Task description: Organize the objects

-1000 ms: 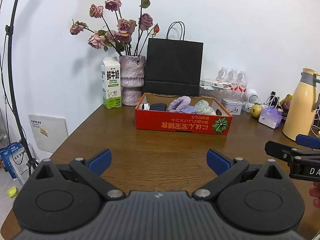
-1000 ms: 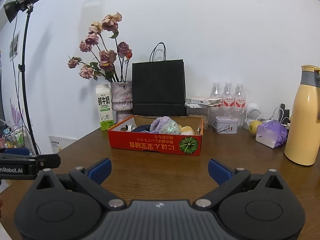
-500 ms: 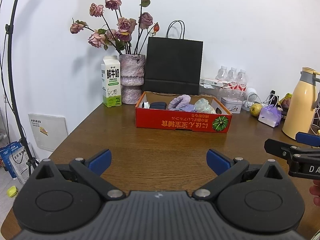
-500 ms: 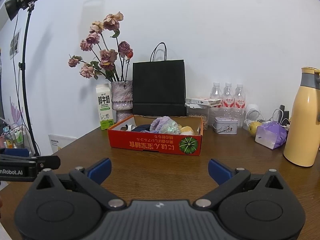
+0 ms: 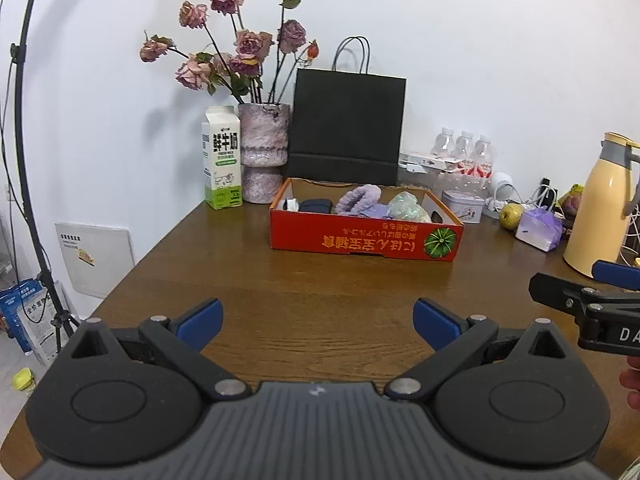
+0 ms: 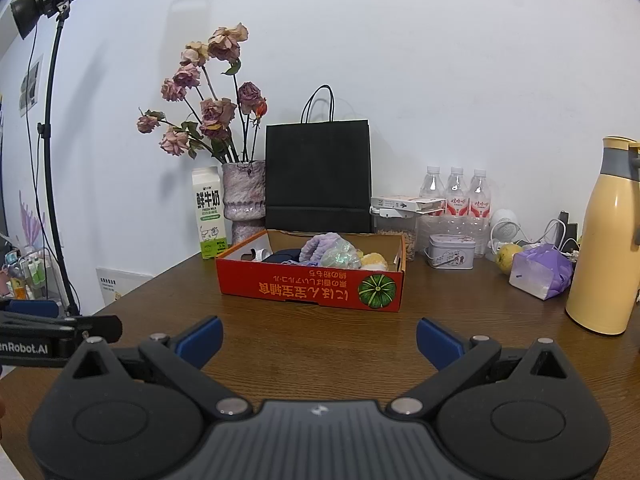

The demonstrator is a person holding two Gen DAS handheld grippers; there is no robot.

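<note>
We held the left gripper [image 5: 316, 320] and right gripper [image 6: 318, 338] spread wide and empty over the table's [image 5: 320, 280] near edge, facing the red box [image 5: 366, 236] of loose items toward its far edge, apparently ready to reach.

Barely anything's diff tbh. In the left wrist view the red box [image 5: 366, 236] sits a touch lower in frame vs 1 s ago, and the black bag [image 5: 346, 126] behind it drops w/ it, so the left gripper [image 5: 318, 318] has tipped up or lifted a tiny bit. The right gripper [image 5: 576, 284], off to the right of the box, also sits slightly lower. From the right wrist view the yellow flask [image 6: 604, 240], right of the box [image 6: 310, 286], slides a hair left, so that cam has panned a bit right. Both sets of jaws have the same wide gap as before, nothing held.
</note>
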